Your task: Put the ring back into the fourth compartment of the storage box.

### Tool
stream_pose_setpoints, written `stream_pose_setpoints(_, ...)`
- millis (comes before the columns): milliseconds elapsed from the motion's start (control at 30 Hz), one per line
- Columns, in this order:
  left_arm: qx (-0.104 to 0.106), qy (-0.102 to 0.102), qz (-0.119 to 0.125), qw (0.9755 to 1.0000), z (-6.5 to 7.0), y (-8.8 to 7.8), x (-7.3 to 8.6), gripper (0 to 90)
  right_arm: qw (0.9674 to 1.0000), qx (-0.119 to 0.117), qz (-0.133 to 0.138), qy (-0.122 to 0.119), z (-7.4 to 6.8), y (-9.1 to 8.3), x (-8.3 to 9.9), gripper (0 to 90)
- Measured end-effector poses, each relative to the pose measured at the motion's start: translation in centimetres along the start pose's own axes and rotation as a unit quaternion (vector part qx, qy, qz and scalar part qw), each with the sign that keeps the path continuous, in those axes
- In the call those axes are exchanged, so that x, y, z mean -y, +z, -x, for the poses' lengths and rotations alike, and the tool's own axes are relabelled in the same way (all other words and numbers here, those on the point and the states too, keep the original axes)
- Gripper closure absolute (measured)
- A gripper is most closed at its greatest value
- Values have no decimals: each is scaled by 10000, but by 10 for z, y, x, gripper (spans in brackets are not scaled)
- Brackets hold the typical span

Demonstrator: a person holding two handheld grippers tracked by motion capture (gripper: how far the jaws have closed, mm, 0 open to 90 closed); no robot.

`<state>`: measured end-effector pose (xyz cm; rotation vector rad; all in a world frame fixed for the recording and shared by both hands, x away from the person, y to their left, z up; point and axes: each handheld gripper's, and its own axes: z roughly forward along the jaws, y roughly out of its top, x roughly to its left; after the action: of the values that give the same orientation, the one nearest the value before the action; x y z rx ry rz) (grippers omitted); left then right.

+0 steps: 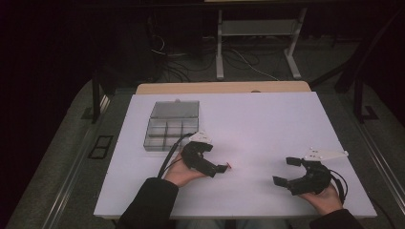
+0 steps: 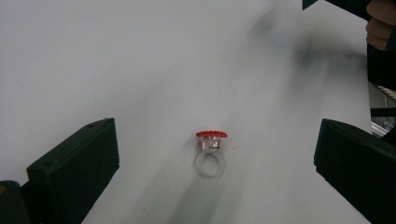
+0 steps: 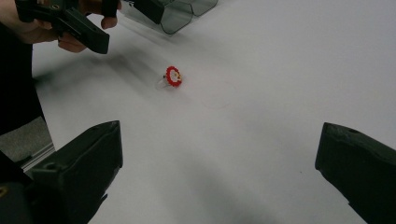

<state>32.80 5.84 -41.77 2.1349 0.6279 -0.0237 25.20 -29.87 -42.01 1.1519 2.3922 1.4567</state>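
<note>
A small clear plastic ring with a red beaded top lies on the white table. My left gripper is open, its black jaws standing wide on either side of the ring and not touching it. In the high view the ring sits just off the left gripper's tips. From the right gripper view the ring lies far ahead, with the left gripper behind it. My right gripper is open and holds nothing; it rests at the front right.
A clear compartment box with its lid open stands at the table's left, behind the left hand; its edge also shows from the right gripper. A table leg frame and cables lie on the floor beyond.
</note>
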Motion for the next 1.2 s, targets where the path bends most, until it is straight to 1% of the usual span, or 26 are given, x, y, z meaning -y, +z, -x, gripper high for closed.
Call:
stream_pose_setpoints(233, 58, 72, -107, 9999, 2, 9, -1, 0, 10000, -5, -11, 6, 0, 0, 0, 2)
stream_pose_setpoints(267, 61, 46, -111, 9999, 3, 11, -1, 0, 10000, -4, -11, 7, 0, 0, 0, 2)
stream_pose_setpoints(300, 71, 80, -138, 9998, 3, 12, -2, 0, 10000, -9, -13, 3, 0, 0, 0, 2)
stream_pose_setpoints(467, 96, 89, -212, 9997, 5, 19, -2, 0, 10000, -12, -23, -28, 0, 1, 0, 2)
stream_pose_setpoints(633, 121, 151, -272, 9994, 6, 24, -3, 0, 10000, -16, -34, -17, 0, 1, 0, 2)
stream_pose_setpoints(767, 129, 186, -312, 9993, 7, 28, -2, 26, 10000, -28, -27, -11, 0, 1, 0, 2)
stream_pose_setpoints(833, 117, 254, -369, 9989, 7, 30, -2, 37, 10000, -20, -40, -21, 0, 1, 0, 2)
stream_pose_setpoints(900, 113, 236, -390, 9989, 7, 32, -2, 47, 10000, -21, -39, -21, 0, 1, 0, 2)
stream_pose_setpoints(933, 103, 273, -402, 9988, 7, 32, -2, 54, 10000, -23, -42, -19, 0, 1, 0, 2)
stream_pose_setpoints(1000, 100, 279, -423, 9987, 7, 33, -2, 66, 10000, -22, -47, -14, 0, 1, 0, 2)
stream_pose_setpoints(1133, 49, 284, -508, 9983, 7, 36, -1, 117, 10000, -34, -52, -33, -1, 2, 0, 2)
stream_pose_setpoints(1200, 48, 329, -562, 9979, 6, 37, 0, 137, 10000, -33, -54, -30, -1, 2, 0, 2)
